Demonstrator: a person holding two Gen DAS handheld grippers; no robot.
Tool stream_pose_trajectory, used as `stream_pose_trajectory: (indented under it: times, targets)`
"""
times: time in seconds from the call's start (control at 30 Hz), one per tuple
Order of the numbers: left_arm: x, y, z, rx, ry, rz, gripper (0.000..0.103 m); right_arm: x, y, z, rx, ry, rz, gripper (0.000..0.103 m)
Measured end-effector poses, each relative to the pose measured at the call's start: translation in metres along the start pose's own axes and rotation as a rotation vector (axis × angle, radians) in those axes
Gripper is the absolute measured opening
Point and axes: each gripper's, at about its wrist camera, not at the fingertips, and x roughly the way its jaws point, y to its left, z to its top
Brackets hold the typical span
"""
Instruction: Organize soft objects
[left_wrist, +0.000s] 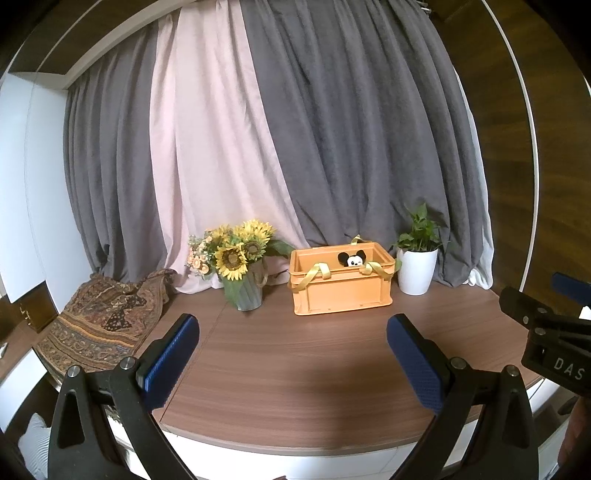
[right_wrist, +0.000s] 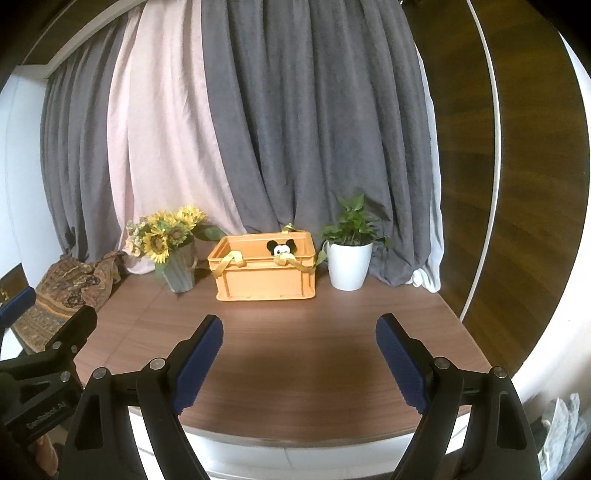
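An orange plastic crate (left_wrist: 341, 291) (right_wrist: 264, 275) stands at the back of the wooden table, with yellow straps draped over its rim. A black-and-white mouse plush (left_wrist: 352, 258) (right_wrist: 282, 247) peeks out of it. A patterned brown cloth (left_wrist: 99, 321) (right_wrist: 68, 291) lies crumpled at the table's left end. My left gripper (left_wrist: 293, 354) is open and empty, above the table's front part. My right gripper (right_wrist: 299, 358) is open and empty, also near the front edge. Each gripper shows at the side of the other's view.
A grey vase of sunflowers (left_wrist: 240, 266) (right_wrist: 173, 247) stands left of the crate. A white pot with a green plant (left_wrist: 417, 258) (right_wrist: 349, 254) stands right of it. Grey and pink curtains (left_wrist: 295, 129) hang behind. A dark wood panel (right_wrist: 461, 147) is at the right.
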Motion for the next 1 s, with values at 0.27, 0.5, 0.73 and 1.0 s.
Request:
stream_pose_trajectory:
  times: [0.27, 0.5, 0.73, 1.0]
  targets:
    - [0.003, -0.008, 0.003, 0.02, -0.006, -0.017, 0.103, 0.002, -0.006, 0.0, 0.013, 0.009, -0.017, 0.086]
    - [0.006, -0.013, 0.005, 0.026, 0.001, -0.028, 0.103, 0.005, -0.012, -0.001, 0.026, 0.016, -0.033, 0.086]
    - [0.007, -0.013, 0.006, 0.029, 0.0, -0.03, 0.103, 0.006, -0.013, -0.001, 0.029, 0.022, -0.035, 0.086]
    - [0.008, -0.013, 0.006, 0.027, 0.001, -0.03, 0.103, 0.006, -0.012, -0.001, 0.03, 0.023, -0.038, 0.086]
